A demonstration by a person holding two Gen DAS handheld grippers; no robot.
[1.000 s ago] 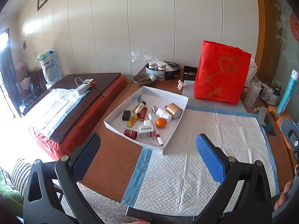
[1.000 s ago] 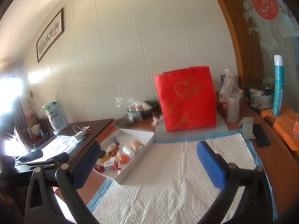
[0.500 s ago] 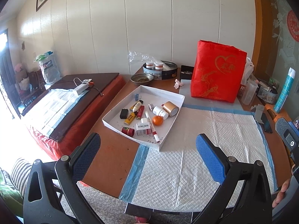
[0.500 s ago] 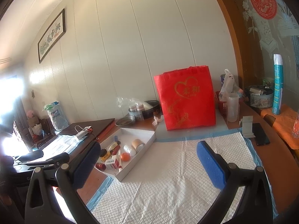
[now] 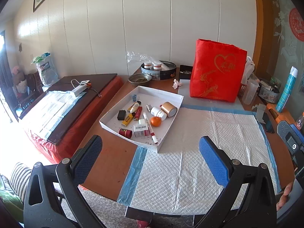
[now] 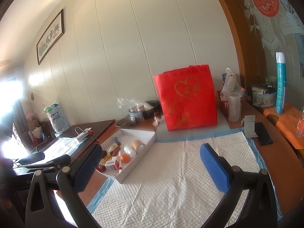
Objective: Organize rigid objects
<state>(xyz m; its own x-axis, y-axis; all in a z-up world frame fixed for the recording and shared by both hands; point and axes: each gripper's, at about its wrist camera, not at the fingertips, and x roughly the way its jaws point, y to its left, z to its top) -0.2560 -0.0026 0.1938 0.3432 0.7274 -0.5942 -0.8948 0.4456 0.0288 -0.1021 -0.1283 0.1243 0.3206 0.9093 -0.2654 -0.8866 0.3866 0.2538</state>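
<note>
A shallow white box (image 5: 172,114) (image 6: 146,142) lies at the table's left, half on a white quilted pad (image 5: 205,152) (image 6: 171,180). Inside it lie several small items: an orange (image 5: 155,121) (image 6: 125,158), a roll of tan tape (image 5: 169,109), a white bottle (image 5: 158,112), a red-capped marker (image 5: 150,127), a yellow lighter (image 5: 127,119) and a black block (image 5: 121,114). My left gripper (image 5: 150,152) hangs open near the table's front edge, short of the box. My right gripper (image 6: 150,161) is open too, empty, above the pad to the right of the box.
A red gift bag (image 5: 216,70) (image 6: 186,98) stands at the back of the pad. Behind the box are a round tin (image 5: 161,72) and a metal dish (image 5: 139,78). A phone (image 6: 263,133), a plastic cup (image 6: 234,108) and a spray can (image 6: 280,85) crowd the right side.
The left wrist view has pulled back and risen slightly, so the box and bag sit a bit farther off. The right gripper has drifted slightly. Both stay open.
</note>
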